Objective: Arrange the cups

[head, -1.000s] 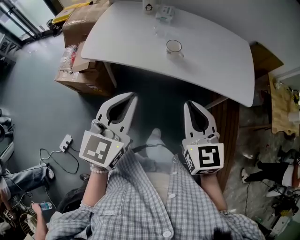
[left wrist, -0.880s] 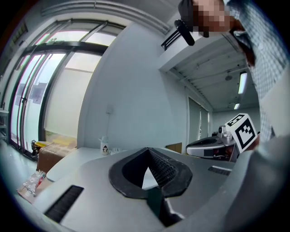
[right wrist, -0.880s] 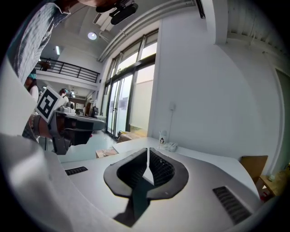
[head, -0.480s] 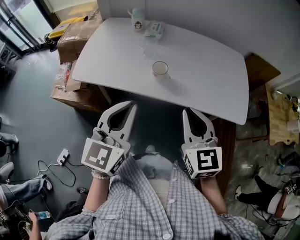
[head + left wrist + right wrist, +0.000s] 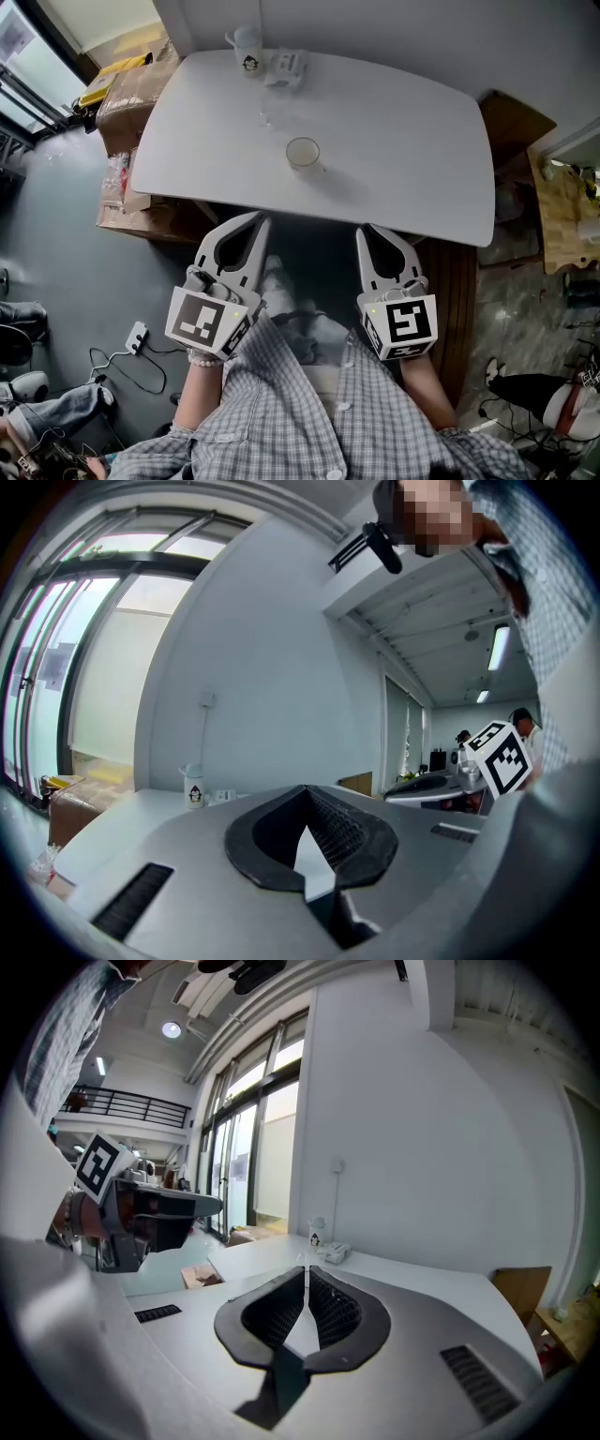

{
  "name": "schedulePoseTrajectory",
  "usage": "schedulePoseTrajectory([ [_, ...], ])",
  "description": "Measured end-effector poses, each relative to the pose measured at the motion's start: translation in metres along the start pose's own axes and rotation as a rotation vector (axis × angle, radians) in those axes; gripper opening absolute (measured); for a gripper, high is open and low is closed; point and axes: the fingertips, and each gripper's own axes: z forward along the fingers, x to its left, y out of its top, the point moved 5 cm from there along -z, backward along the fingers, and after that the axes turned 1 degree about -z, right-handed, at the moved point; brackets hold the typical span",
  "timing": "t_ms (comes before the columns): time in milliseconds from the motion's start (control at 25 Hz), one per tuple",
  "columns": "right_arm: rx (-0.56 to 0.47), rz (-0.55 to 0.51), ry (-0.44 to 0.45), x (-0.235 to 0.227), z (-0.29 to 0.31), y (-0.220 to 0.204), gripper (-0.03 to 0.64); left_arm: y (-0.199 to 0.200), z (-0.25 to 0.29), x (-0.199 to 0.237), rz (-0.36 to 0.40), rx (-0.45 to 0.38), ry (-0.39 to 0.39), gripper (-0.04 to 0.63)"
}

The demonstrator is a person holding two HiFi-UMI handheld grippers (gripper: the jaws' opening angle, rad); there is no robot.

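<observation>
A white table [image 5: 403, 141] stands in front of me. Near its middle sits a pale cup [image 5: 303, 152] with a small handle. At the far left corner is a white penguin-print mug [image 5: 246, 42] beside a small white boxy item [image 5: 286, 65]. A faint clear glass [image 5: 265, 118] seems to stand between them and the cup. My left gripper [image 5: 260, 217] and right gripper [image 5: 365, 228] hang just short of the table's near edge, both shut and empty. The left gripper view shows the penguin mug [image 5: 194, 788] far off, as does the right gripper view [image 5: 317, 1235].
Cardboard boxes [image 5: 127, 103] are piled on the floor left of the table. A wooden panel [image 5: 511, 117] leans at its right end, with wooden floor below. Cables and a power strip [image 5: 137, 336] lie on the grey floor at lower left. Other people's legs show at the edges.
The table has drawn nearer to both grippers and slid left in the head view. Both grippers stayed shut and kept their spacing.
</observation>
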Motion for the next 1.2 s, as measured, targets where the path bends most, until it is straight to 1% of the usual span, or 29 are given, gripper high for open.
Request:
schedulePoseTrajectory([
  [240,0.024,0.039,-0.055,-0.020,0.031,-0.004,0.029,0.003,0.039,0.022,0.019,0.012,-0.064,0.009],
  [360,0.038,0.036,-0.053,-0.023,0.054,0.001,0.029,0.000,0.057,0.042,0.067,0.060,-0.090,0.009],
  [440,0.053,0.021,-0.049,-0.026,0.069,0.002,0.029,-0.002,0.068,0.058,0.098,0.092,-0.084,0.009],
  [480,0.063,0.015,-0.049,-0.027,0.077,0.002,0.029,-0.002,0.073,0.066,0.101,0.102,-0.079,0.009],
  [680,0.123,0.018,-0.062,-0.028,0.109,-0.003,0.031,-0.002,0.093,0.101,0.036,0.098,-0.097,0.009],
  [840,0.200,0.009,-0.064,-0.031,0.133,-0.017,0.031,-0.007,0.113,0.128,0.039,0.122,-0.112,0.009],
  [960,0.278,-0.042,-0.074,-0.033,0.147,-0.032,0.031,-0.010,0.127,0.142,0.046,0.141,-0.136,0.009],
  [1040,0.314,-0.064,-0.076,-0.032,0.156,-0.042,0.031,-0.012,0.134,0.152,0.039,0.149,-0.150,0.009],
  [1120,0.357,-0.071,-0.060,-0.029,0.165,-0.054,0.031,-0.015,0.140,0.161,0.025,0.161,-0.157,0.009],
  [1200,0.403,-0.100,-0.043,-0.026,0.173,-0.064,0.031,-0.018,0.144,0.169,0.010,0.176,-0.159,0.009],
])
